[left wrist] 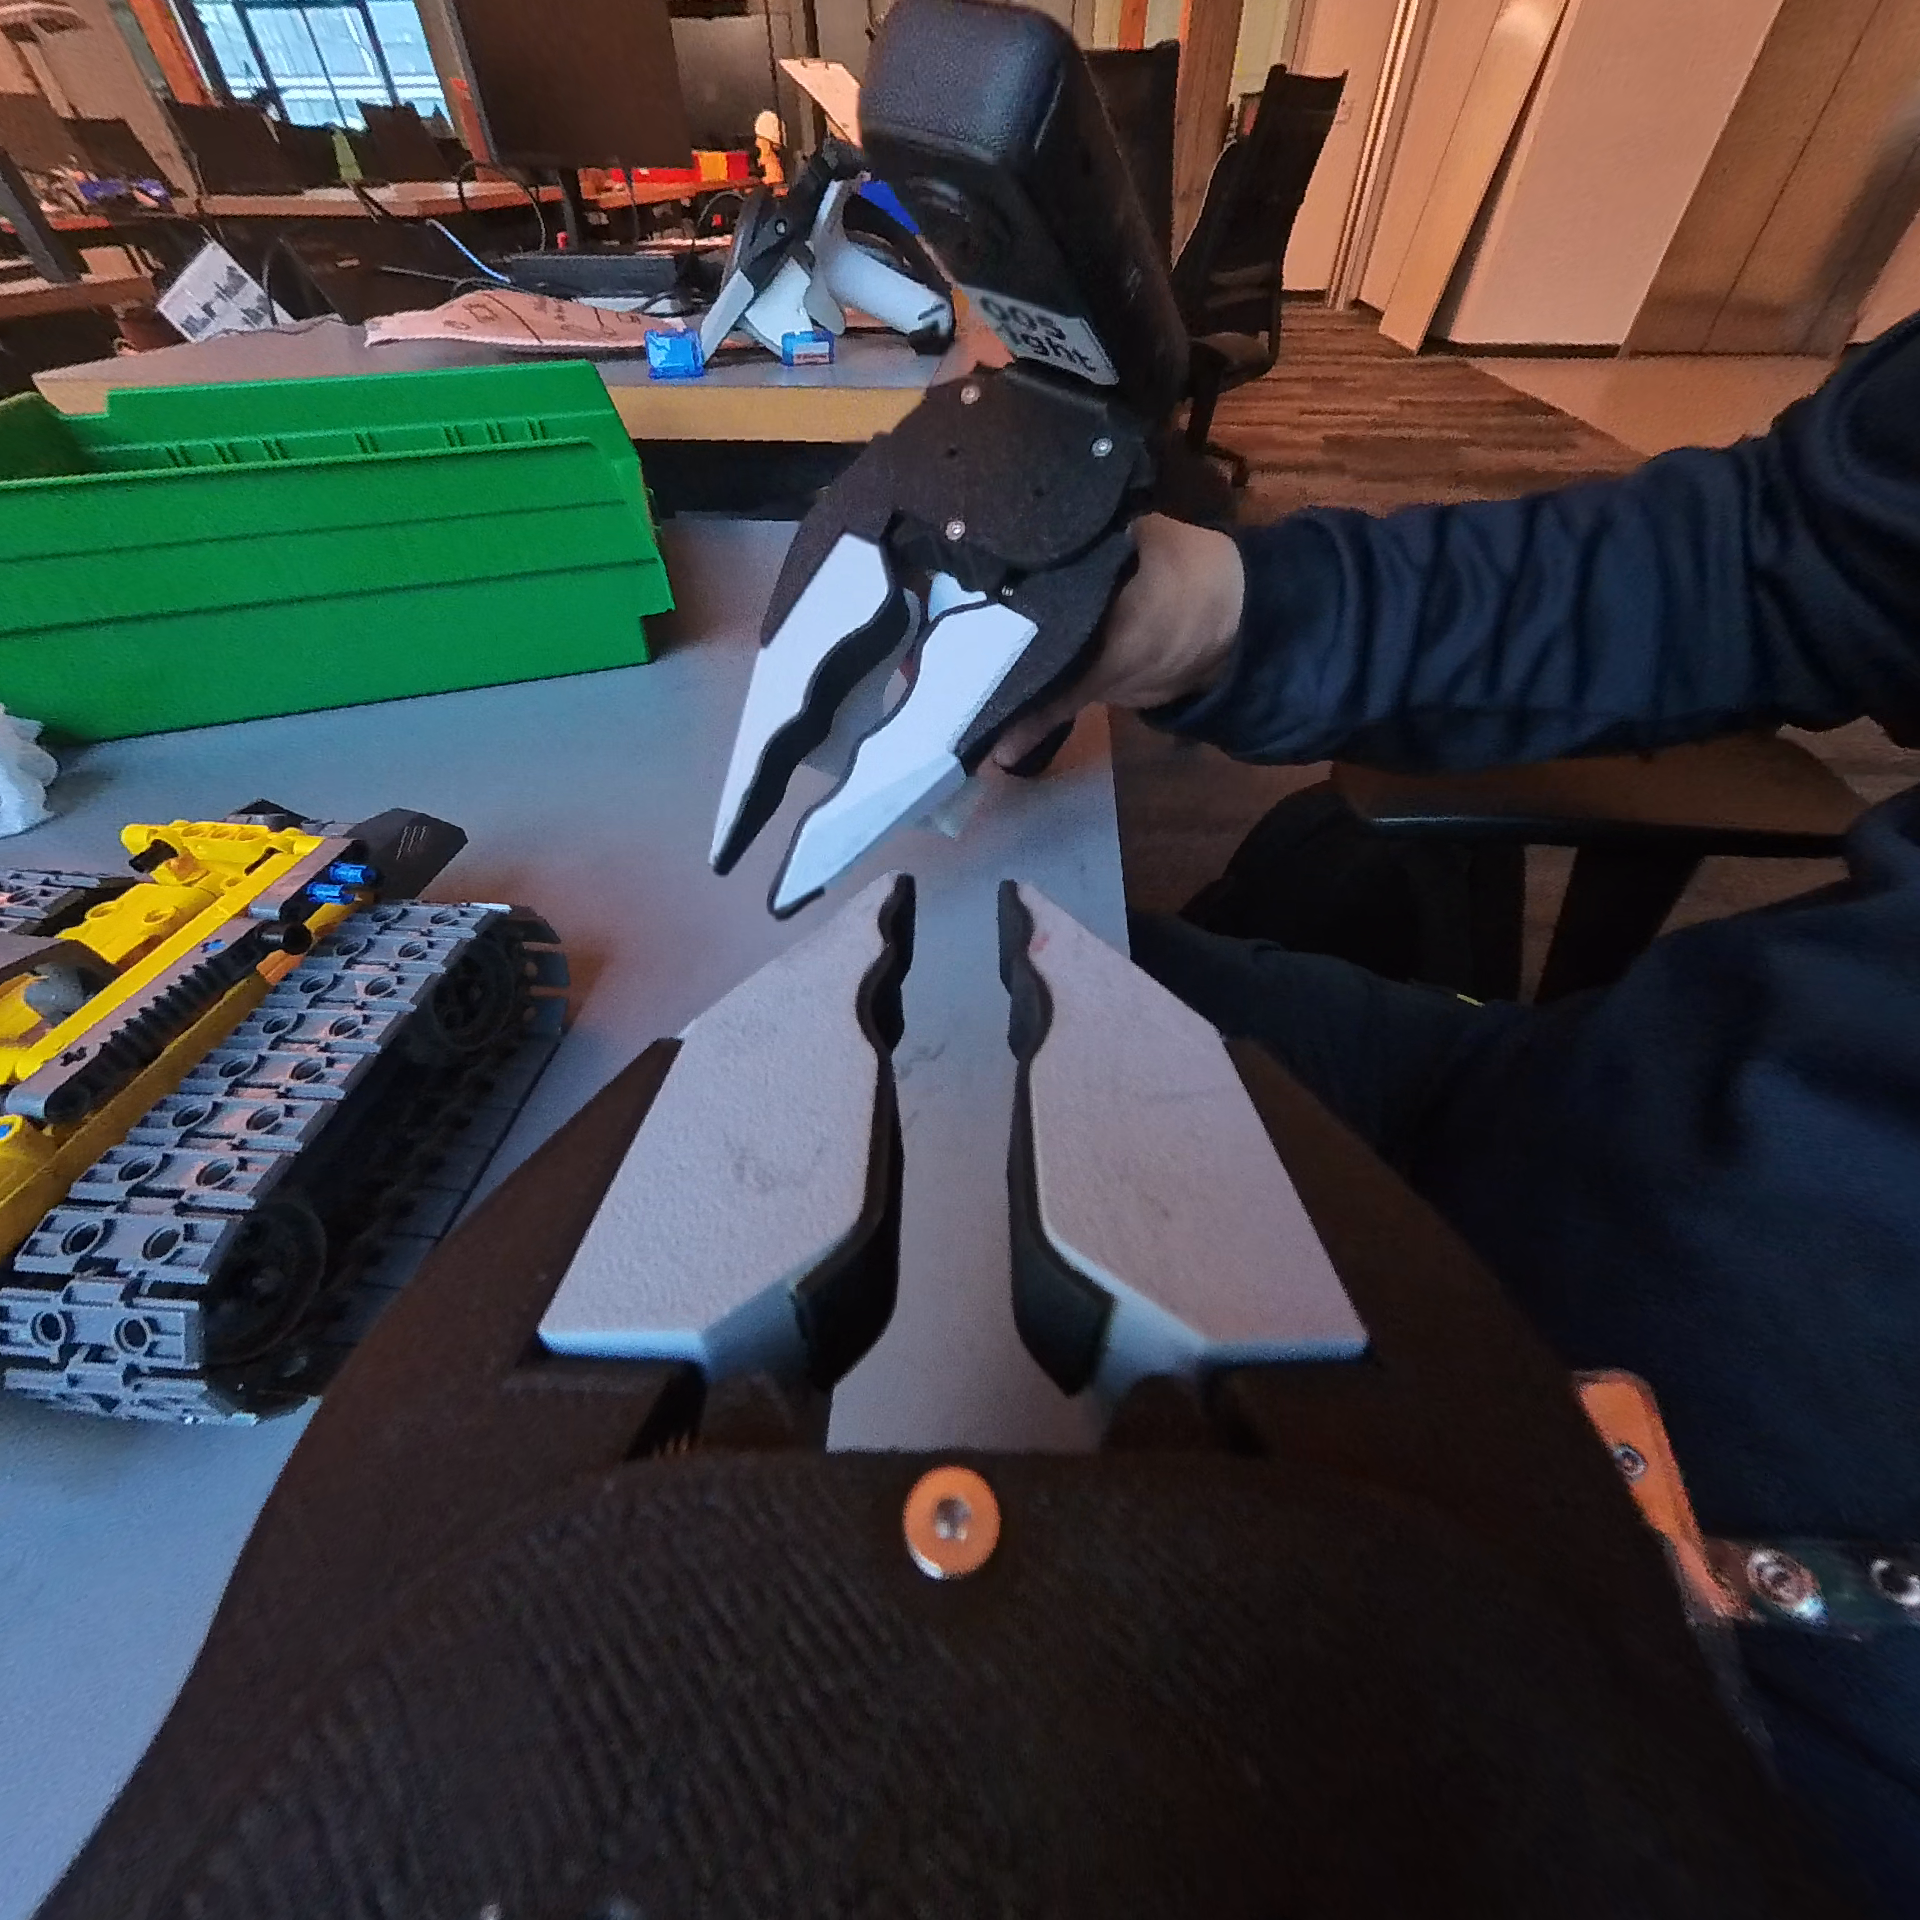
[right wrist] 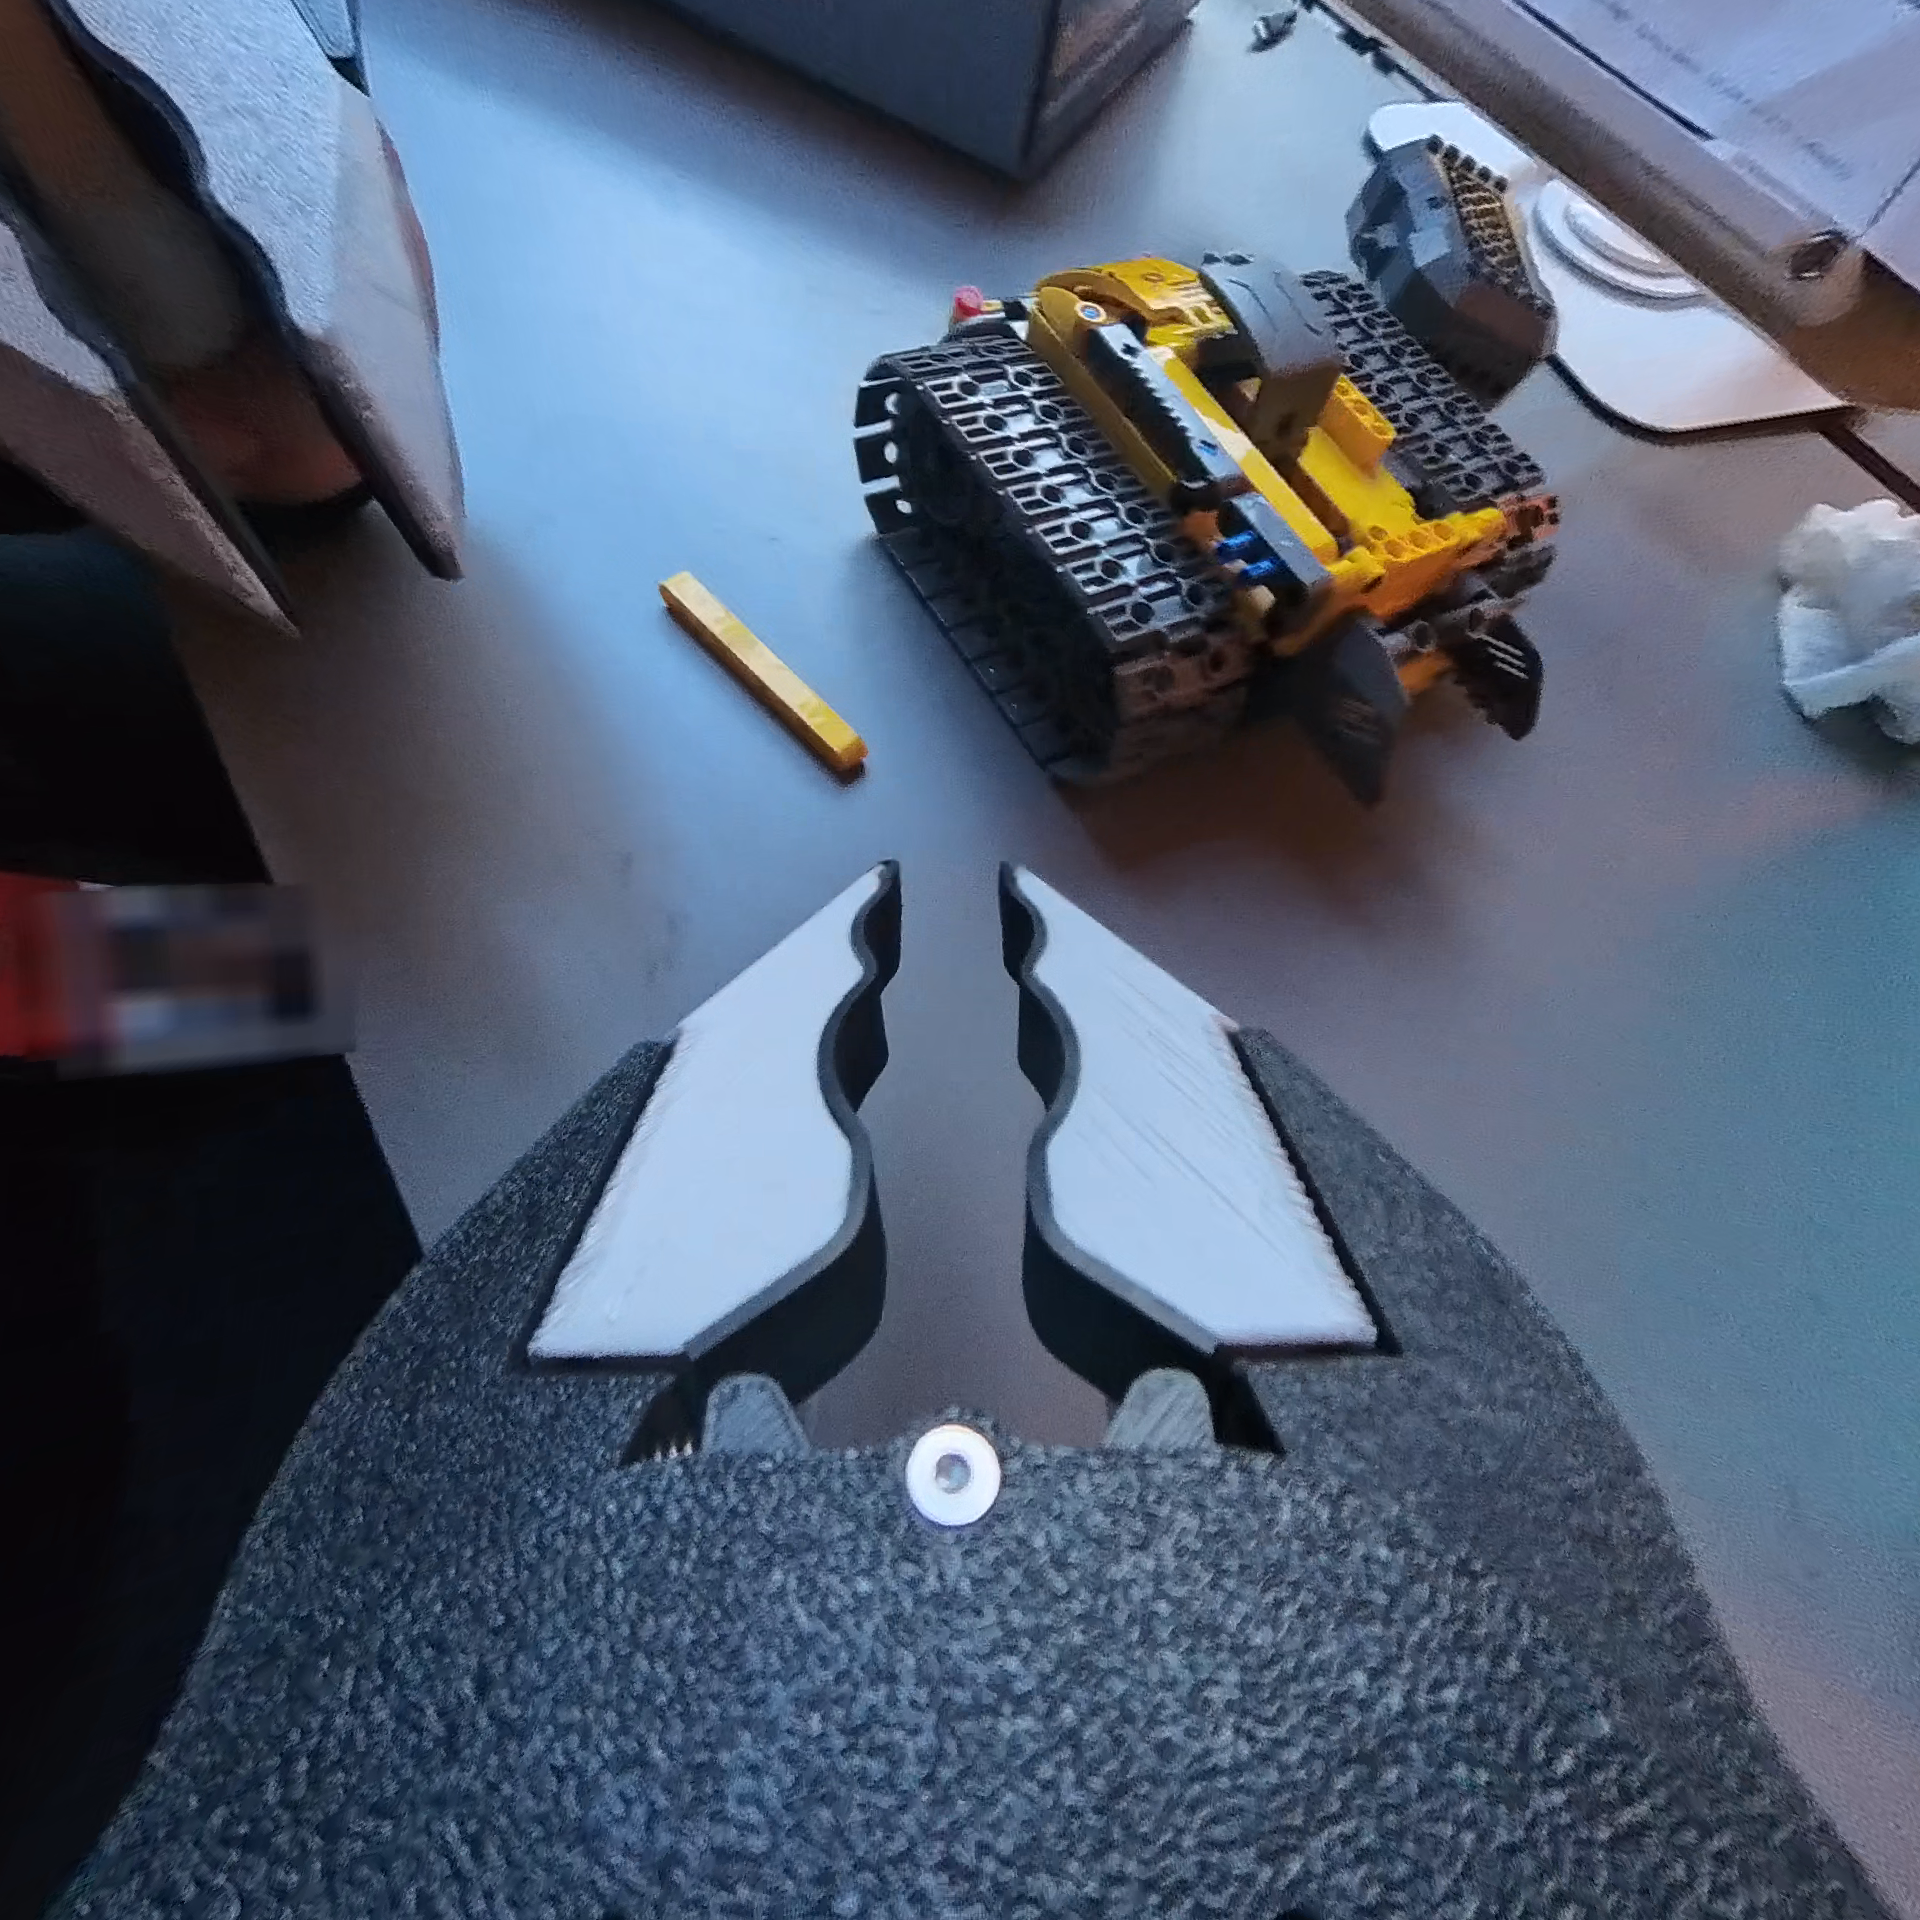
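Observation:
A yellow and grey toy tracked vehicle built of bricks (right wrist: 1205, 520) stands on the grey table (right wrist: 1351, 1039); it also shows at the left in the left wrist view (left wrist: 239, 1081). A loose yellow bar (right wrist: 762, 673) lies on the table left of it. My right gripper (right wrist: 949, 883) is open and empty, held above the table just short of the bar. It also shows in the left wrist view (left wrist: 751, 883), held by a hand. My left gripper (left wrist: 956, 899) is open and empty, close to the right gripper's tips. Its fingers (right wrist: 260, 312) show at the top left of the right wrist view.
A green plastic bin (left wrist: 312, 551) stands at the back left of the table. A crumpled white tissue (right wrist: 1849, 623) lies right of the vehicle. A dark grey brick part (right wrist: 1444, 260) sits behind it by a white flat base (right wrist: 1714, 353). A person's dark sleeve (left wrist: 1558, 623) reaches in from the right. The left gripper's tips are roughly 10 centimetres from the right gripper's.

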The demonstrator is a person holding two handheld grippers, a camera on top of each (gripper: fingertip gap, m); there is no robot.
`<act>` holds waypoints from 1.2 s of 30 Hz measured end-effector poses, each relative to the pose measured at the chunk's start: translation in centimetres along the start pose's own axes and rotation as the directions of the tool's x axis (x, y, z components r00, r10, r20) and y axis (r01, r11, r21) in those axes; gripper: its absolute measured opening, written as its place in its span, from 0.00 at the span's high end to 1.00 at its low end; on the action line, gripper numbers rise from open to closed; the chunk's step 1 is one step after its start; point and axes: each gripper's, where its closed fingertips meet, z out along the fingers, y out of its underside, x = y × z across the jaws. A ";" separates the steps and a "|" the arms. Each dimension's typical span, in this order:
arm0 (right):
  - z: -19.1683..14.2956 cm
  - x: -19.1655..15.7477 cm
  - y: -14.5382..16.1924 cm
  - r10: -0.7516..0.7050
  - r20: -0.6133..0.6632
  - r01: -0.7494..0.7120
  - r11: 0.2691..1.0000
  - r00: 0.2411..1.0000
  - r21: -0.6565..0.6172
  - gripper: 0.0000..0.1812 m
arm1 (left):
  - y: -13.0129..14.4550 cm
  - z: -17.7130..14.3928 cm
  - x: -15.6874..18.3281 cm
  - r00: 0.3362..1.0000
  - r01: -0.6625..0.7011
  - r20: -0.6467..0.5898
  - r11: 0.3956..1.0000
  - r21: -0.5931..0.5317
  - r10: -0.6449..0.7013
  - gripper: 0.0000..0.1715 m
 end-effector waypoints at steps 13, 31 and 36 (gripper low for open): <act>0.9 -1.3 -0.5 -0.018 0.043 0.017 1.000 0.999 0.022 0.90 | -0.1 -0.1 0.1 1.000 -0.019 0.010 1.000 0.009 0.019 0.94; 5.4 -3.0 -1.7 -0.132 0.249 0.145 0.989 0.959 -0.032 0.83 | 6.2 -6.9 -6.6 0.980 0.086 0.199 0.945 -0.315 -0.023 0.93; 6.3 -4.8 -0.7 -0.101 0.426 0.170 0.977 0.899 -0.129 0.97 | 7.3 -6.4 -6.4 0.983 0.093 0.181 0.920 -0.381 -0.024 0.93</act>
